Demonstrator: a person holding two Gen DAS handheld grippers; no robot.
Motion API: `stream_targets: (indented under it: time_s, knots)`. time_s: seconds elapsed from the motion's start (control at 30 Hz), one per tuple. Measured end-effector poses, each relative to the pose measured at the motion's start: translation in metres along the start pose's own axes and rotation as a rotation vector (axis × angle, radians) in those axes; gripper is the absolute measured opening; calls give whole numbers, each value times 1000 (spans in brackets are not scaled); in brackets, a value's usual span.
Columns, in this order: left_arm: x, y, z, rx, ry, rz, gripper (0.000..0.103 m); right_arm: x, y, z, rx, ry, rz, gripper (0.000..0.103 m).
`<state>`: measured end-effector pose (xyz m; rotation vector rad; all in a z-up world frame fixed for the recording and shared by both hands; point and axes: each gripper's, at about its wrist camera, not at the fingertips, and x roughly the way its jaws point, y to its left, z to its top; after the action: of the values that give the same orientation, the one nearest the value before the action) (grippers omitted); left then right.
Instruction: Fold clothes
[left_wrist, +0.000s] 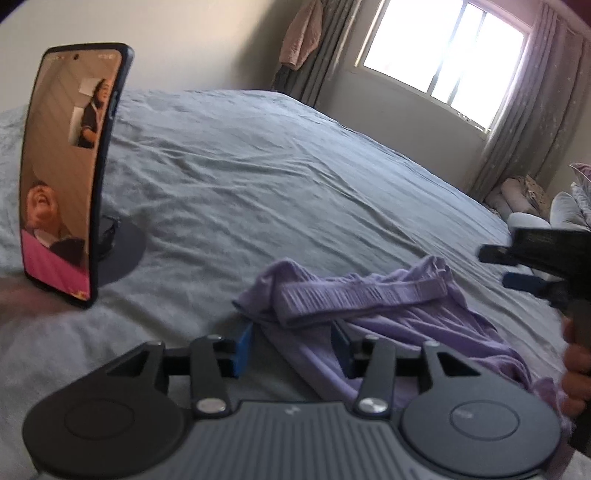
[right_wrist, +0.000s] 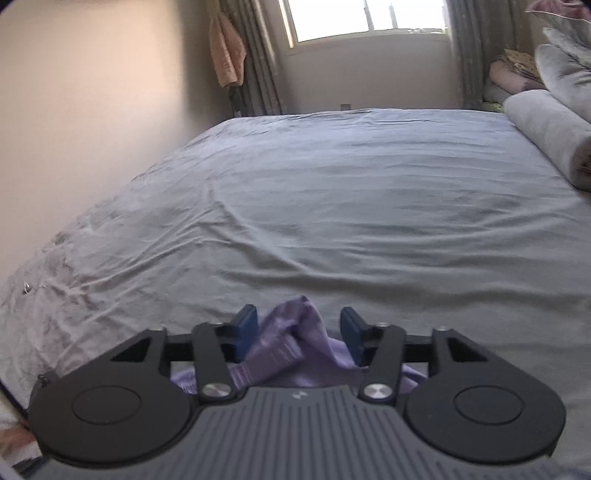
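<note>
At the left of the left wrist view a phone (left_wrist: 70, 173) stands upright on a round dark stand (left_wrist: 123, 254), its screen lit, set on the grey bed sheet (left_wrist: 258, 177). Lower centre, the left claw (left_wrist: 291, 345) has its blue pads apart, and the near edge of the lavender garment (left_wrist: 369, 299) lies between them without being pinched. That garment (a pair of shorts, by the ribbed waistband (left_wrist: 362, 293)) lies crumpled on the bed, spreading from the frame's centre toward the lower right. At the right edge the right claw (left_wrist: 506, 267) reaches in from the side, its two fingers parted just above the waistband's right end, with a hand (left_wrist: 572, 369) on its grip below. Upper right, a bright window (left_wrist: 443, 55) sits between grey curtains.

Along the left of the right wrist view runs a bare wall, then the wide wrinkled sheet (right_wrist: 332, 192). Bottom centre, the right claw (right_wrist: 299, 334) stands open, and a bunched peak of the lavender garment (right_wrist: 295, 332) rises between its pads, loose. A rolled towel (right_wrist: 546, 136) lies at the right edge.
</note>
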<state>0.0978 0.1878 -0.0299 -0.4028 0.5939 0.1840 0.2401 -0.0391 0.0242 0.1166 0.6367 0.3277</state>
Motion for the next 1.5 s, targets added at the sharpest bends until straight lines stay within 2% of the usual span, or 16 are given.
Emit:
stream_targets:
  time_s: [0.17,0.37,0.53,0.63,0.8,0.87,0.93,0.97,1.0,1.1,1.23,1.33,1.37,1.5]
  knots:
    - [0,-9,-5,-6,54,-70,48,-44,-36,-23,46,30,-39,55]
    - [-3,-17,-15,-15,104,-104,46,-89,-83,-71,253,60,-31,55]
    - [-8,-19,-20,-52,141,-148,44,-103,-101,-101,422,82,11,55]
    - [-8,-24,-24,-59,166,-175,43,-105,-101,-114,479,119,64,55]
    - [-10,-36,-30,-23,172,-175,43,-113,-67,-124,402,167,151,55]
    - [-10,-39,-31,-8,173,-173,41,-116,-53,-127,353,171,152,55]
    - [-9,-40,-32,3,184,-180,32,-119,-39,-131,304,175,153,52]
    - [-9,-40,-32,8,189,-184,10,-119,-34,-132,282,173,146,36]
    - [-8,-40,-33,12,195,-187,1,-119,-29,-133,255,173,135,30]
    - [-8,-34,-30,6,210,-193,1,-128,-26,-132,202,139,86,24]
    - [-12,-30,-24,-5,177,-176,2,-152,-45,-123,233,80,18,19]
    - [-14,-28,-22,11,138,-126,20,-173,-59,-120,254,36,-46,19]
    - [-15,-27,-21,18,125,-106,30,-181,-65,-120,261,22,-68,18]
    - [-19,-23,-18,50,86,-51,35,-204,-92,-120,312,-22,-146,18]
